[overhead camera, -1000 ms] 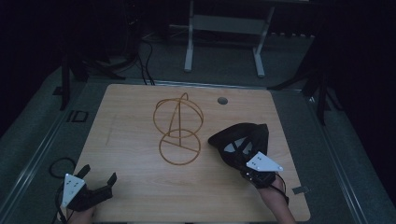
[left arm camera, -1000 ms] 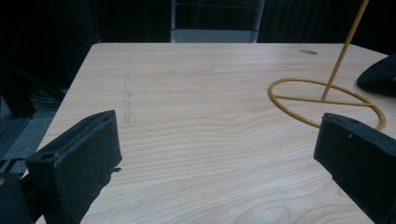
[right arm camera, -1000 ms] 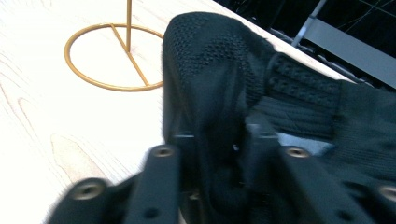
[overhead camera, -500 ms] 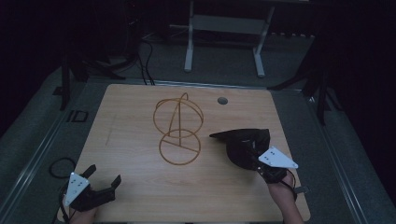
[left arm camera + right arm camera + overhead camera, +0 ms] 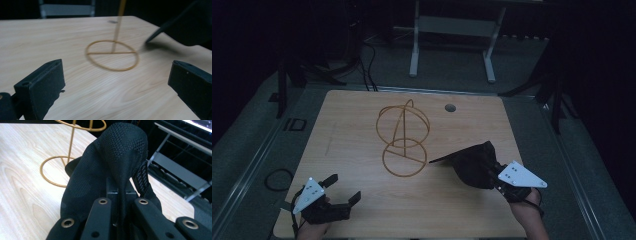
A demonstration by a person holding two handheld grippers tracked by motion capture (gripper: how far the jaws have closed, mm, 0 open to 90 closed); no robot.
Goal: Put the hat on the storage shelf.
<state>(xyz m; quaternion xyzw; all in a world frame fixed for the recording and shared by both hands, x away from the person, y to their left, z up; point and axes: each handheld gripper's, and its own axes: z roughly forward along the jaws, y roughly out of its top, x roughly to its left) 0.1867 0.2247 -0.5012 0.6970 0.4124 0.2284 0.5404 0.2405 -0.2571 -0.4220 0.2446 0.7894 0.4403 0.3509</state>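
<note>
High view, cap: a black mesh cap [image 5: 472,165] hangs from my right gripper [image 5: 492,175], its brim pointing at the gold wire stand [image 5: 404,137] in the middle of the bench [image 5: 362,200].
High view, left gripper: my left gripper [image 5: 343,191] sits near the bench's front left corner, well apart from the cap and the stand.
Left gripper view, fingers: my fingers [image 5: 42,85] stand wide apart with nothing between them; the stand's round base [image 5: 112,55] lies ahead and the brim tip [image 5: 152,37] pokes in from the right.
Right gripper view, grip: my right fingers [image 5: 120,207] are closed on a pinched fold of the cap's cloth [image 5: 117,152], which bunches up above them.
Right gripper view, stand: the stand's base ring [image 5: 53,171] and stem show just behind the cap.
Handling, my judgement: the cap looks light and soft, so the crown sags and folds in a pinch; the brim looks stiffer.
Where to hold: I would take the brim or crown edge with the free left fingers to spread the cap open over the stand's top ring.
</note>
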